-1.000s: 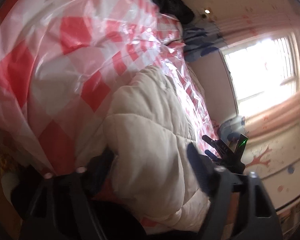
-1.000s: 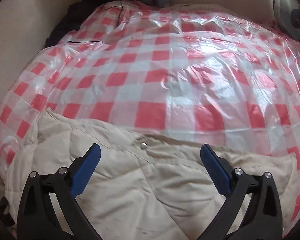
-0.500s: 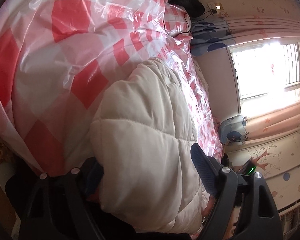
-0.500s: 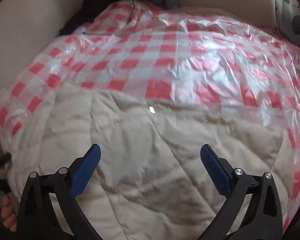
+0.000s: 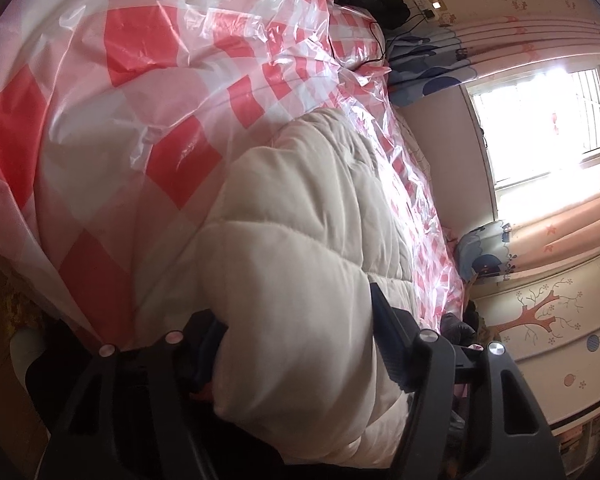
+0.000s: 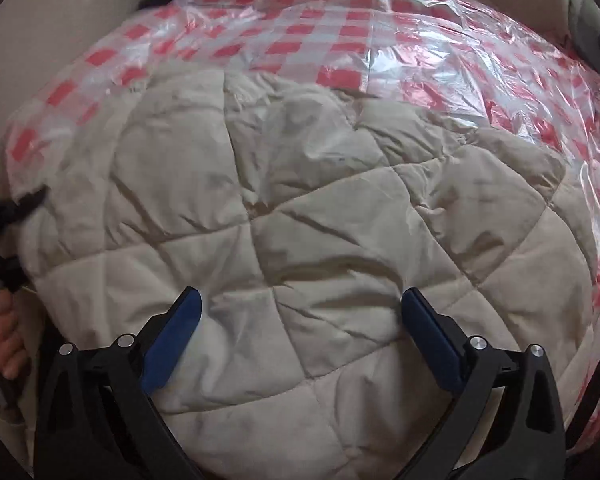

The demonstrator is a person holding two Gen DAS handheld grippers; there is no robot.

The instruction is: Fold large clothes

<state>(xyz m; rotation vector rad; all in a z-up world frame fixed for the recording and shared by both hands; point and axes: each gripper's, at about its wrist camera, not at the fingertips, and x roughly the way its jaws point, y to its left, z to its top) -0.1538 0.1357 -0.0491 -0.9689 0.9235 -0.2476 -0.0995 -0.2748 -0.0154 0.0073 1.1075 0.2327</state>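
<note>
A cream quilted coat is spread on a bed covered by a red-and-white checked plastic sheet. The left gripper is seen closing on a thick fold at the coat's edge — padding bulges between its jaws. The right gripper is held wide apart above the coat, nothing between its fingers.

Beyond the quilted coat I had open checkered sheet; a wall hemmed the bed's left edge.
</note>
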